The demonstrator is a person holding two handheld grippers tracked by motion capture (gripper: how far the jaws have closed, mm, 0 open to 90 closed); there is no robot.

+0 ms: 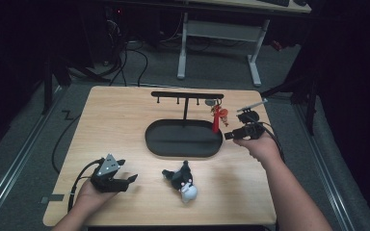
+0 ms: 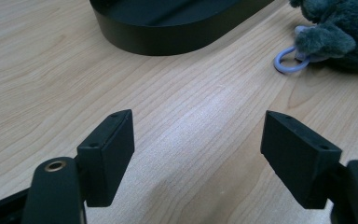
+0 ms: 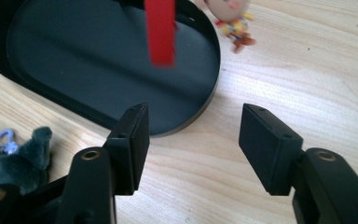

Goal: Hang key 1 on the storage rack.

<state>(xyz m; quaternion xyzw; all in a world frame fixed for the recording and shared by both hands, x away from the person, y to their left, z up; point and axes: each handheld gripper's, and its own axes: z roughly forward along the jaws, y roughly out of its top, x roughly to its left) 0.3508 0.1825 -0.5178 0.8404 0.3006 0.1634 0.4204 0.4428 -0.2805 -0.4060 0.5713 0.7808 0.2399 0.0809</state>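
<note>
I see the red charm (image 1: 216, 119), a small figure with a long red strip, hanging from the far-right hook of the black stand (image 1: 187, 95), over the right end of the black oval tray (image 1: 154, 139). My right gripper (image 1: 228, 135) sits just right of it, jaws spread; my left gripper (image 1: 133, 178), near-left, is also spread. A dark plush keychain (image 1: 183, 180) lies near the tray.
</note>
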